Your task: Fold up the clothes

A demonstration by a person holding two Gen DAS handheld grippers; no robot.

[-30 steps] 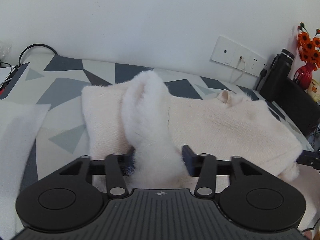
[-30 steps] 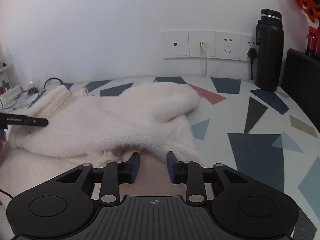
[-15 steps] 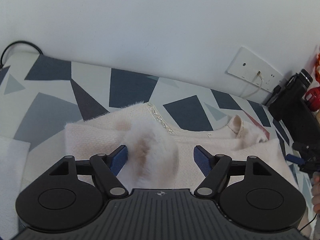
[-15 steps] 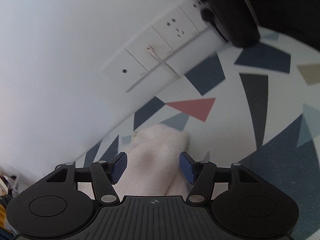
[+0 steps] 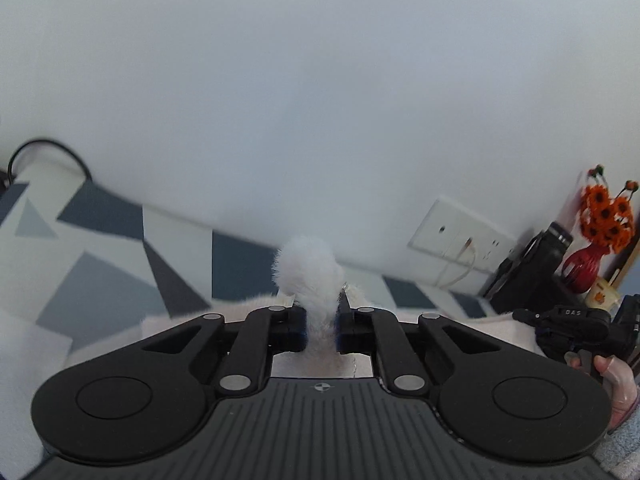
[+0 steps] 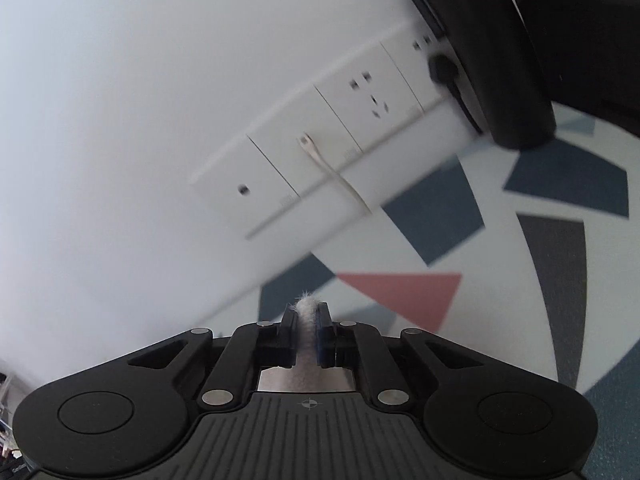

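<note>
A: Report the state of each claw.

B: Left claw (image 5: 322, 330): jaws have just been closing and now stand narrow, pinched on a fluffy white tuft of the sweater (image 5: 308, 276). The tuft bulges out above the pads. Right claw (image 6: 306, 332): jaws have likewise just been closing and stand nearly together, clamped on a thin edge of the same knit (image 6: 307, 312); only a sliver shows past the tips.

A: Where is the rest of the garment?

B: In the left view, a pale band of it lies flat on the tabletop (image 5: 100, 264) just behind the claw. In the right view the body is hidden below the claw; only patterned tabletop and the wall sockets (image 6: 320, 160) show ahead.

A: State the hazards.

B: 1. Slip. The right grip holds very little fabric; a quick pull could draw the edge out of the pads.
2. Uneven fold. The left claw holds a thick bunch, the right a thin edge; if the two move unequally, the fold line will likely skew.
3. Snag. The fuzzy pile may catch in the jaws on release and drag the layer out of place.
4. Collision. The black bottle (image 6: 492, 52) stands close to the right claw; a wide sweep could knock it over.
</note>
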